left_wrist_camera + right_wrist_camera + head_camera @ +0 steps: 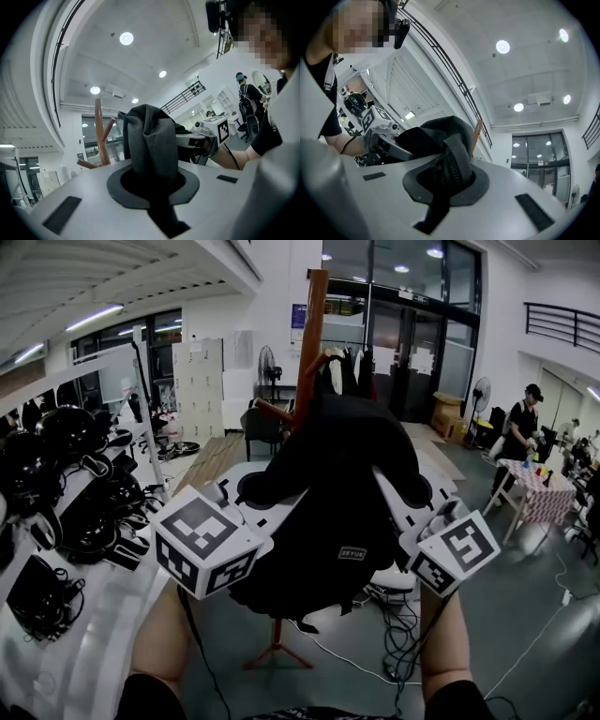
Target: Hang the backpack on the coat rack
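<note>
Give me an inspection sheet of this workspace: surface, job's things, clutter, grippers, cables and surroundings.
Surface: grey floor, seen below the job.
Job's things: black fabric backpack held aloft before reddish-brown wooden coat rack; whether it touches a peg, cannot tell.
Clutter: black helmet-like gear piled on white shelving, left.
Grippers: left gripper shut on a fold of backpack fabric; right gripper shut on its zipped edge.
Cables: black and white cables loose on the floor beside the rack's foot.
Surroundings: person in black at checked-cloth table; standing fan; glass doors behind.
</note>
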`<state>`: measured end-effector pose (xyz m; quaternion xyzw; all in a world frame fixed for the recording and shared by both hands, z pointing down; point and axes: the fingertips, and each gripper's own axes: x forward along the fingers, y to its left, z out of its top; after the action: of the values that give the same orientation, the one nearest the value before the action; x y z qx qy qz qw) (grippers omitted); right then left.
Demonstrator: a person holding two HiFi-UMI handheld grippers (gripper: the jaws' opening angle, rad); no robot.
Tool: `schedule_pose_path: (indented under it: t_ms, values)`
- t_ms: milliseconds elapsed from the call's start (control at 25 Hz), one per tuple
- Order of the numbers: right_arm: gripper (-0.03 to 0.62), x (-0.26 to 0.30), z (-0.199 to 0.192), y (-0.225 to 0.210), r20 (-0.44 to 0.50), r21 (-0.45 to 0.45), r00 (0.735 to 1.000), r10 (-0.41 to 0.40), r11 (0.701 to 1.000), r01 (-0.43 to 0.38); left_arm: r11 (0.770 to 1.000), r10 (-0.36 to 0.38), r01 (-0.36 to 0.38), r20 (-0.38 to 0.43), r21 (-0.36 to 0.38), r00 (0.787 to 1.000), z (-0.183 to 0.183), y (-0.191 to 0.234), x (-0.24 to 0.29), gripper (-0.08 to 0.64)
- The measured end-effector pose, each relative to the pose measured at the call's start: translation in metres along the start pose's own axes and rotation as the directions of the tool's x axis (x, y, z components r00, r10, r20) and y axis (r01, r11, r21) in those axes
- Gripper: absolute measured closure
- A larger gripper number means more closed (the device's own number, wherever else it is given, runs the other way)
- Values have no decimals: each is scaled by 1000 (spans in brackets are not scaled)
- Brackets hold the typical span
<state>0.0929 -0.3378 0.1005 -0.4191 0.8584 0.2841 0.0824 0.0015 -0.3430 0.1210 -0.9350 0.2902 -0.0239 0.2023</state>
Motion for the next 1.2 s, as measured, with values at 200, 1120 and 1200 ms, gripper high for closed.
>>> schedule_pose_path:
  t_ms: [200,1120,1200]
  values:
    - [575,20,-5,-20,18,14,999,37,999,-38,999,39,-39,-9,5,999,3,19,15,497]
    - [575,57,-9,-47,55,-1,992,114,993,-114,991,130,-131,-30,-13,991,12,52,34,497]
    - [575,58,-9,-49,56,1,991,120,993,-120,991,130,-131,-30,-19,991,12,53,35,497]
